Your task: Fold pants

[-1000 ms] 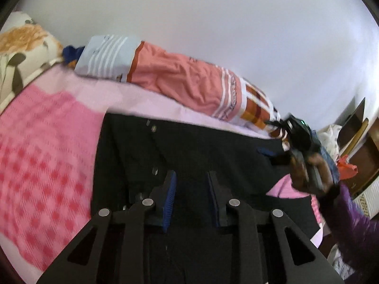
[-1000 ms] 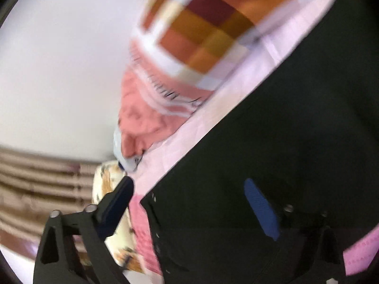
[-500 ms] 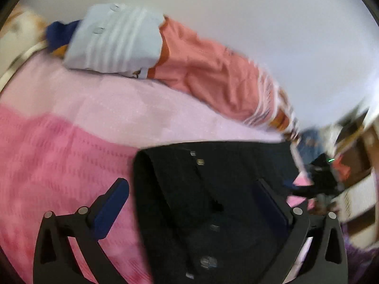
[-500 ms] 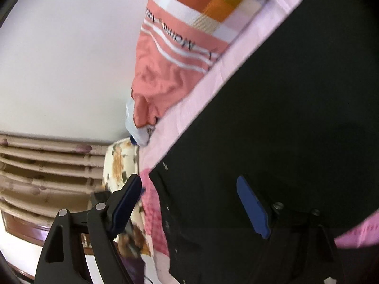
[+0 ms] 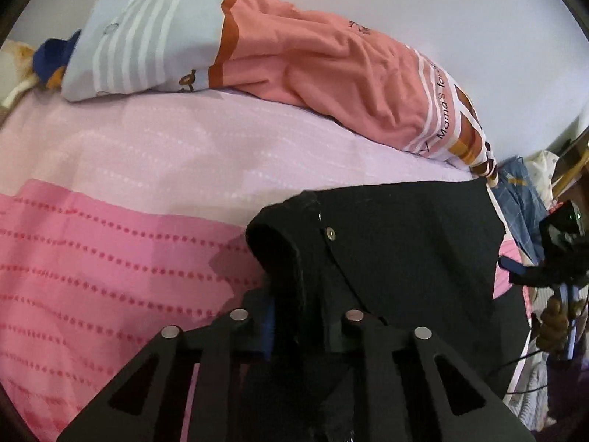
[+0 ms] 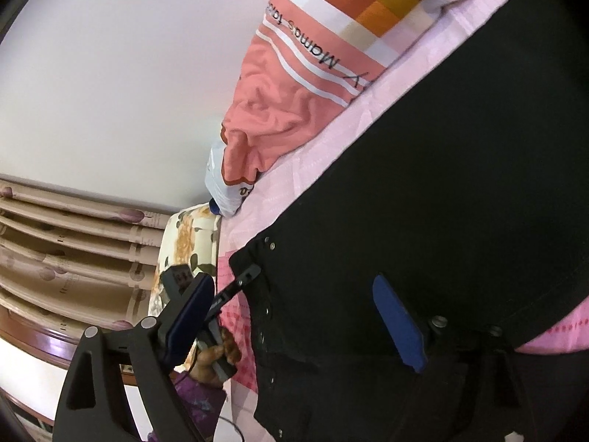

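Between the left claw's fingers (image 5: 298,316), a bunched edge of the black pants (image 5: 397,243) is pinched, the end with the metal studs (image 5: 331,234), probably the waistband or a studded hem; I cannot tell which. The jaws are clenched on that fabric, and the fold humps up just ahead of the fingertips. Right claw (image 6: 294,313) is released, jaws wide apart, hovering low over the other end of the pants (image 6: 441,184); one blue pad (image 6: 399,328) sits against or just above the cloth, and nothing is caught between the pads.

Outward from there: the pants lie mostly flat across the pink bedspread (image 5: 110,258), over both its paler band and its darker dotted band. Behind them, along the white wall (image 5: 405,0), lies a long orange-and-blue striped bolster (image 5: 294,59). A floral pillow (image 6: 187,235) and curtain (image 6: 55,243) show in the right wrist view, and cluttered furniture sits off the bed's far corner.

Step in hand looks like gripping both ends for a lengthwise or end-to-end fold, with only the left grip made. Next move likely calls for the right claw to close on its edge, then both to lift together and carry one end over the other, keeping the edges lined up. Slack cloth could slip or bunch if only one layer is caught.
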`<state>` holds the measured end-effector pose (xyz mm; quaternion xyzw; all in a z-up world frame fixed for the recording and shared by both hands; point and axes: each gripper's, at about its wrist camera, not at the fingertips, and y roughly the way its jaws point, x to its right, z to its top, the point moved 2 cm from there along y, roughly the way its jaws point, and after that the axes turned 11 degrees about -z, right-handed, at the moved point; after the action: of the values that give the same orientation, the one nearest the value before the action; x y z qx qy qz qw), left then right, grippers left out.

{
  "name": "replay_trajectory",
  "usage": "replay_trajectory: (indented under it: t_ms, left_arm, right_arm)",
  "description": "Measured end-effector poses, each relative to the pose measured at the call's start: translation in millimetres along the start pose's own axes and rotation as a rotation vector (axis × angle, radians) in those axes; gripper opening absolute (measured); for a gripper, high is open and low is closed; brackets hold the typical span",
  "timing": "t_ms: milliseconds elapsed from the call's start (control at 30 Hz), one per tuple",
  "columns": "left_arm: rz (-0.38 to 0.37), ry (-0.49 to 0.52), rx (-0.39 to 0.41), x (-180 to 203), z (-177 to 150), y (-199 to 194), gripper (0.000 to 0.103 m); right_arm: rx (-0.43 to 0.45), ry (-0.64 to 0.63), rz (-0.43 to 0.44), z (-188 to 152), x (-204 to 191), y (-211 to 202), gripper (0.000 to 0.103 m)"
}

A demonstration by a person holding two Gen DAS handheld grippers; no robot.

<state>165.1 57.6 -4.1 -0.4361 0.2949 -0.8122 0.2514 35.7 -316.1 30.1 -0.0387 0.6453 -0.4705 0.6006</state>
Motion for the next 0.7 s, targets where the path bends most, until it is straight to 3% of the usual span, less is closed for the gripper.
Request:
replay_trajectory:
  t_ms: [200, 267, 333, 467, 600, 667, 700]
  left_arm:
    - [-0.01, 0.098, 0.12, 55, -16, -42, 0.013]
    - [-0.01, 0.117, 0.152, 71, -28, -55, 0.013]
    - [-0.03, 0.103, 0.173, 81, -39, -60, 0.013]
    - [-0.076, 0.061, 0.212, 91, -60, -70, 0.013]
    - [-0.105, 0.037, 0.235, 105, -76, -74, 0.013]
    - [-0.114, 0.022, 0.24, 110, -84, -74, 0.013]
    - [-0.116, 0.013, 0.242, 112, -88, -74, 0.013]
  right_arm:
    - [0.024, -0.014, -0.02, 26, 6, -2, 0.086]
    - [0.025, 0.056, 0.042, 43, 15, -5, 0.086]
    - [0.001, 0.111, 0.081, 59, 21, -5, 0.087]
    - [0.004, 0.186, 0.064, 91, 36, -6, 0.087]
    - [-0.081, 0.242, 0.041, 112, 48, 16, 0.087]
    - [-0.09, 0.243, -0.018, 115, 49, 25, 0.08]
    - [-0.101, 0.23, -0.042, 116, 49, 30, 0.059]
